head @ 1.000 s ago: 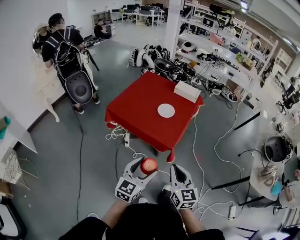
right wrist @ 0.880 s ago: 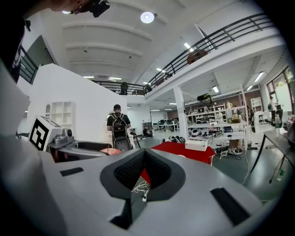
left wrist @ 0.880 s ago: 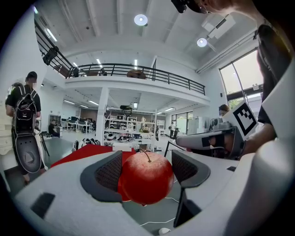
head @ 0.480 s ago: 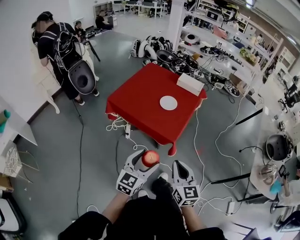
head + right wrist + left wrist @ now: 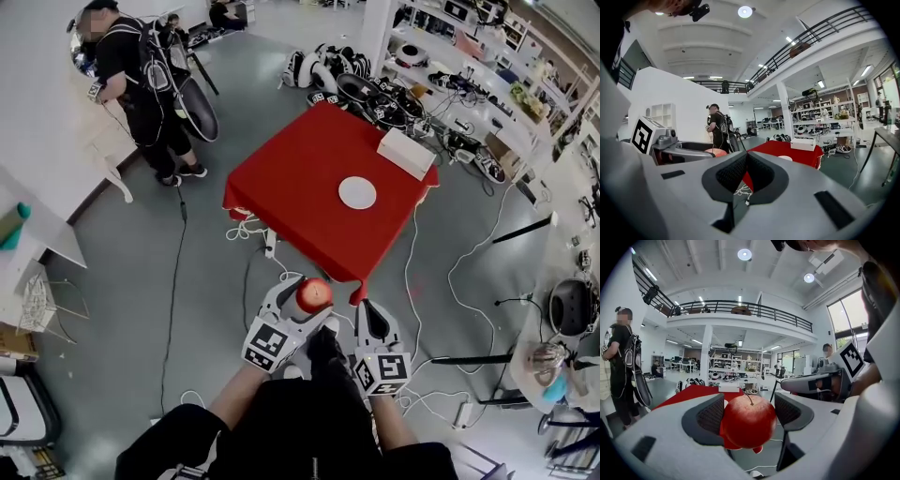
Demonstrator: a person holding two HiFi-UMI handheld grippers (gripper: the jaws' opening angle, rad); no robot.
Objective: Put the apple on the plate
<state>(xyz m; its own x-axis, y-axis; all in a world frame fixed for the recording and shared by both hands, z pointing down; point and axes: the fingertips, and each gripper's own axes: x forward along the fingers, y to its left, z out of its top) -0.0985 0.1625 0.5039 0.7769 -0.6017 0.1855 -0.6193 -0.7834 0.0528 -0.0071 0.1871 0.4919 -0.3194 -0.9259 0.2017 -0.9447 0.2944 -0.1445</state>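
Note:
A red apple (image 5: 314, 294) (image 5: 749, 421) sits clamped between the jaws of my left gripper (image 5: 302, 298) (image 5: 749, 416), held in the air just short of the near corner of the red-clothed table (image 5: 295, 187). The white plate (image 5: 357, 192) lies on the cloth toward the table's far right side, beyond the apple. My right gripper (image 5: 368, 319) (image 5: 745, 174) hangs beside the left one, its jaws shut with nothing between them. In the right gripper view the plate (image 5: 785, 158) shows as a pale disc on the red cloth (image 5: 787, 149).
A white box (image 5: 405, 153) rests on the table's far right edge. Cables (image 5: 427, 272) snake over the grey floor around the table. A person with a backpack (image 5: 141, 84) stands at the left by a white bench. Shelves and gear (image 5: 375, 94) crowd the far side.
The table and plate have come closer and shifted right in the head view. Both grippers keep their pose, the apple still held in the left one.

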